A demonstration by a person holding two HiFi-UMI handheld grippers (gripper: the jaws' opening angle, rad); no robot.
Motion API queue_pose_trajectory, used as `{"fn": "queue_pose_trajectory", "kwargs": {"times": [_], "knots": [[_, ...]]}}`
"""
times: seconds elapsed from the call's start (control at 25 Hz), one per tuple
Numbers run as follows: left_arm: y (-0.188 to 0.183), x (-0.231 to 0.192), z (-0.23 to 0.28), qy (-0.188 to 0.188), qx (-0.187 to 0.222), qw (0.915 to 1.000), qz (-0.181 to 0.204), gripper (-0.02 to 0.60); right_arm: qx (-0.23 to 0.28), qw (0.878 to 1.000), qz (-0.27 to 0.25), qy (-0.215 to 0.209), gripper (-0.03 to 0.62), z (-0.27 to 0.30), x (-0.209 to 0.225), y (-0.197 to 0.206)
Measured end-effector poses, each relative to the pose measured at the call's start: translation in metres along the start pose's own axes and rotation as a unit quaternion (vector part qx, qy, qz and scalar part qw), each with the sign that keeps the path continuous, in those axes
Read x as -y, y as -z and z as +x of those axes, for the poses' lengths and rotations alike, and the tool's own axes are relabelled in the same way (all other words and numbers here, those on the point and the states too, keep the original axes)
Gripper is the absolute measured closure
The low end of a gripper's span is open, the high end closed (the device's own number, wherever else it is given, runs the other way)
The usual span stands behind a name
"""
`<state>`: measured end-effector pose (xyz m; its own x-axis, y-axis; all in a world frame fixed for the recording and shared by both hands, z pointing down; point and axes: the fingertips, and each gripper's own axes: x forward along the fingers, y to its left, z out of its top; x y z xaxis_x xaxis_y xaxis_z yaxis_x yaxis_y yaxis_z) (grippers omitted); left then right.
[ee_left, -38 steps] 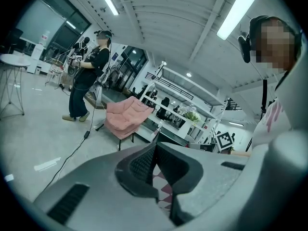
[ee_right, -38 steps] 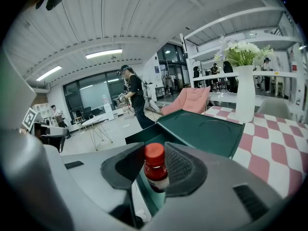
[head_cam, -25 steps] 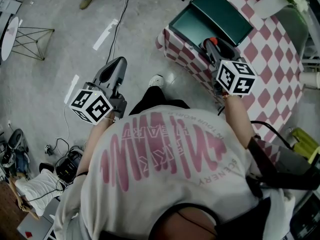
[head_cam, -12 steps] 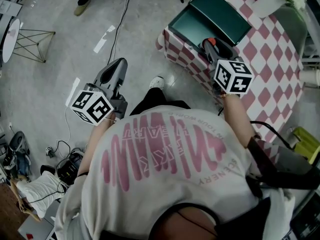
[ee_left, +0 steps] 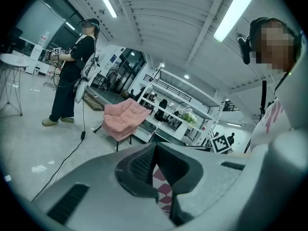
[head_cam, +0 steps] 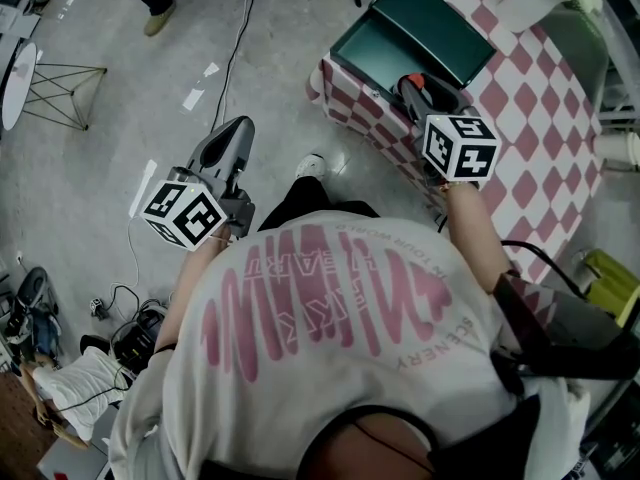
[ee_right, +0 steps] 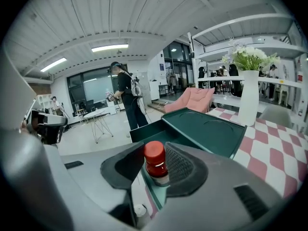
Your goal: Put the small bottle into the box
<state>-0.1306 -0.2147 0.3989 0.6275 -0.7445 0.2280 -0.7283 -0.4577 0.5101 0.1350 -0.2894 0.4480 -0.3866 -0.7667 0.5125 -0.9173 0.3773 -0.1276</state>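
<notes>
A small bottle with a red cap (ee_right: 155, 160) sits between the jaws of my right gripper (ee_right: 155, 163), which is shut on it. In the head view the right gripper (head_cam: 420, 86) hovers at the near edge of the open dark green box (head_cam: 385, 48), with the red cap (head_cam: 419, 80) just showing. The box (ee_right: 202, 129) lies on a pink-and-white checkered table (head_cam: 545, 118), its lid folded back. My left gripper (head_cam: 238, 133) hangs over the floor to the left, away from the table. Its jaws (ee_left: 155, 150) are shut with nothing between them.
A white vase with flowers (ee_right: 249, 102) stands on the table behind the box. A black cable (head_cam: 235, 48) runs across the grey floor. There is a round side table (head_cam: 20, 78) at far left, a pink chair (ee_right: 195, 99), and a person standing (ee_right: 126, 102).
My right gripper with the bottle has shifted slightly up and left in the head view, closer to the box. The left gripper has barely moved.
</notes>
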Motion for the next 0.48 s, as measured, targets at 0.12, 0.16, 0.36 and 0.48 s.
{"fn": "queue_pose_trajectory", "kwargs": {"times": [0.12, 0.16, 0.36, 0.48], "knots": [[0.0007, 0.0003, -0.0021, -0.001, 0.002, 1.0000, -0.001, 0.574, -0.004, 1.000, -0.003, 0.001, 0.459, 0.0002, 0.0004, 0.0005], [0.0009, 0.0000, -0.0029, -0.002, 0.003, 1.0000, -0.001, 0.574, -0.005, 1.000, -0.004, 0.001, 0.459, 0.0003, 0.0004, 0.0005], [0.0014, -0.0013, -0.0046, -0.002, 0.005, 1.0000, -0.006, 0.574, 0.004, 1.000, -0.003, 0.004, 0.459, -0.0001, -0.0003, 0.0007], [0.0025, -0.0003, -0.0027, 0.000, 0.003, 1.0000, -0.009, 0.574, 0.012, 1.000, -0.003, 0.006, 0.459, -0.0006, -0.0002, 0.0004]]}}
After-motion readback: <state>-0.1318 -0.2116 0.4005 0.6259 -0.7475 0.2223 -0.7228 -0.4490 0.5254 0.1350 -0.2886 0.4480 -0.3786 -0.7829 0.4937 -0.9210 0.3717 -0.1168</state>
